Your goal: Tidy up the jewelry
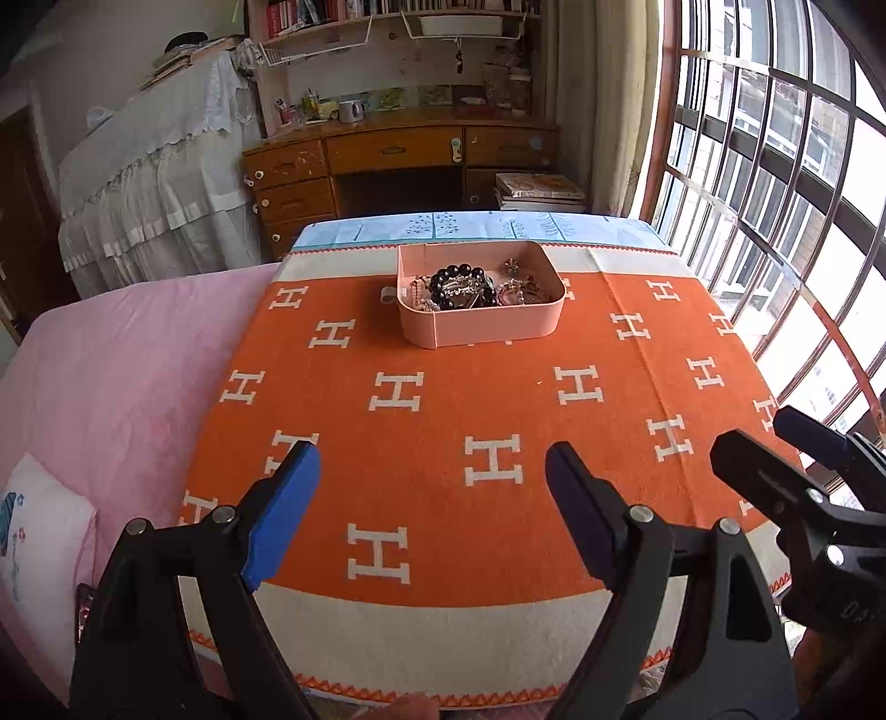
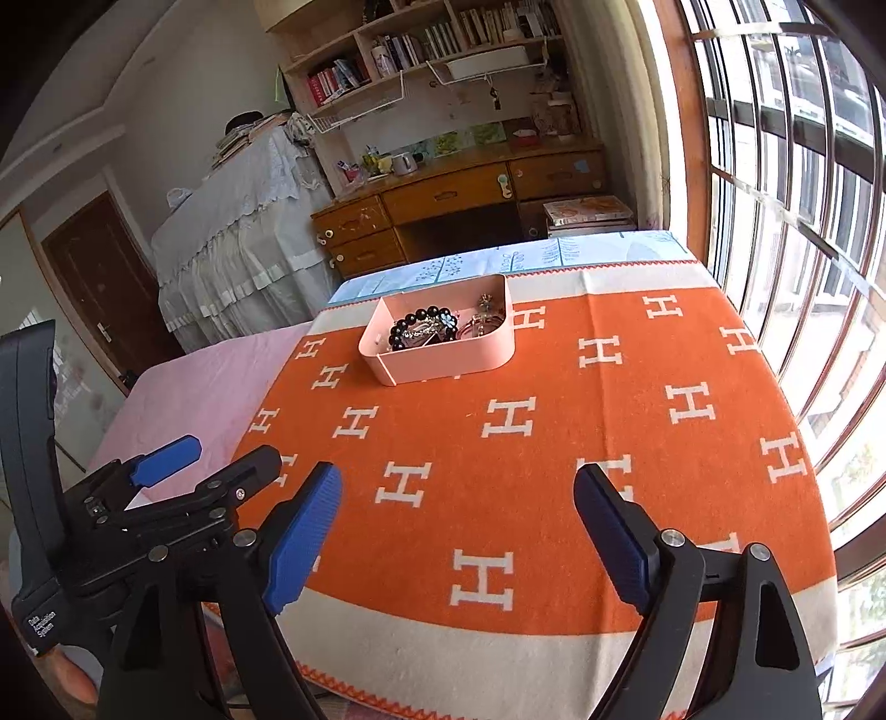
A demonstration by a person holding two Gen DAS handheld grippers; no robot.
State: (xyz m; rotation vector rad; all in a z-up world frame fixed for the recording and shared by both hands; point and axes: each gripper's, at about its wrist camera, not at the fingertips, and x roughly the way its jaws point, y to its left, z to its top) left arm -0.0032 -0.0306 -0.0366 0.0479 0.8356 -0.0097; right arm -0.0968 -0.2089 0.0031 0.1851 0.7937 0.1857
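An orange blanket (image 1: 443,399) patterned with white H shapes covers the table, with a pink sheet (image 1: 111,376) beside it on the left. Toward the blanket's far edge sits a pink tray (image 1: 487,327) holding a black bead bracelet (image 1: 457,277) and other tangled jewelry. Over the near edge, well apart from the tray, the left gripper (image 1: 432,498) and right gripper (image 2: 457,523) hang side by side, jaws spread wide and empty.

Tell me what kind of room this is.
Probably a bedroom or study at home: a wooden desk under bookshelves, a pink-sheeted bed, and a barred window.
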